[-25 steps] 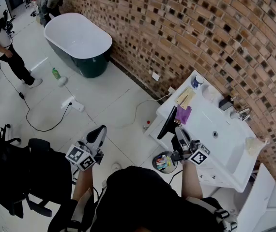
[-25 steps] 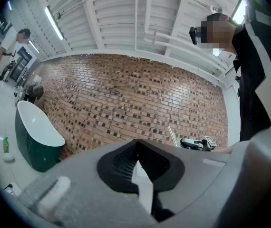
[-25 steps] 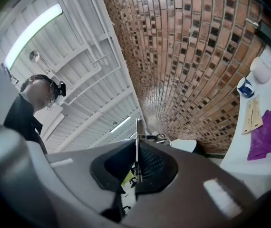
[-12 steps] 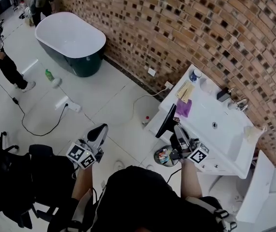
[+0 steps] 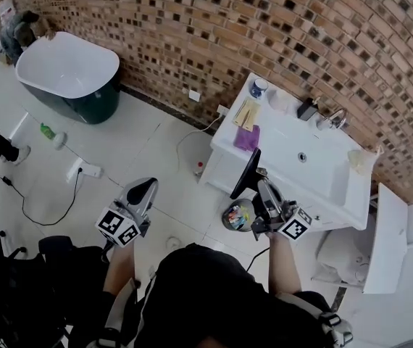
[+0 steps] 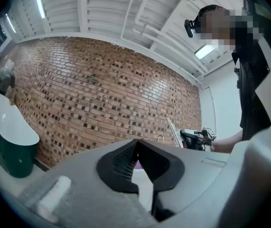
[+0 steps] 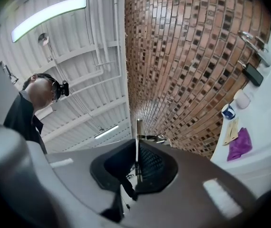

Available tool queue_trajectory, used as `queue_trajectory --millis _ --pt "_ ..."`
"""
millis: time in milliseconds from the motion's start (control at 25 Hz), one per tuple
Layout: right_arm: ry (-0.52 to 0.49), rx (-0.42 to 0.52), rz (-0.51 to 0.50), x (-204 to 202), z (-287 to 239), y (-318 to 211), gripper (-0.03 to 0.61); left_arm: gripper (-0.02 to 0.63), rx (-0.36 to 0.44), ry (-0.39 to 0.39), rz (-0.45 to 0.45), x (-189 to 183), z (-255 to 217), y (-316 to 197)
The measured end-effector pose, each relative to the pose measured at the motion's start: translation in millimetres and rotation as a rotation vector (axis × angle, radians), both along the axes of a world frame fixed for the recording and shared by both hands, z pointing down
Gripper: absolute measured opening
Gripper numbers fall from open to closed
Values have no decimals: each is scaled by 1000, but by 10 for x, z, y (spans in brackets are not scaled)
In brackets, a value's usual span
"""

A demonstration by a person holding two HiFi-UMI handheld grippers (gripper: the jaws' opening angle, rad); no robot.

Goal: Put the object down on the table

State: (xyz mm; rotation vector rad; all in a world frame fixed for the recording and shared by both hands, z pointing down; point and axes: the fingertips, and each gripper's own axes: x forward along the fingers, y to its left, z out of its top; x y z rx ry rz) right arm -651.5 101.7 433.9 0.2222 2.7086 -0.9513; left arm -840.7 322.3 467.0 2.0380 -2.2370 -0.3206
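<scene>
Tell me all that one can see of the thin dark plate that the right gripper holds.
The thin dark plate looks flat, stiff and black from above. Edge-on, in the right gripper view, it shows only as a slim pale strip. It stands on edge, tilted, in the air beside the white washstand. Nothing touches it but the right gripper, whose jaws are shut on one of its edges. Its material cannot be told.
</scene>
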Motion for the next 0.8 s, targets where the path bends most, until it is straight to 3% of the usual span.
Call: queue_trajectory --millis 360,800 --pt "6 42 104 843 -69 -357 8 0 4 -3 107 631 -212 -684" --pt "-36 22 243 1857 -94 -707 8 0 14 0 228 1368 -205 -1241"
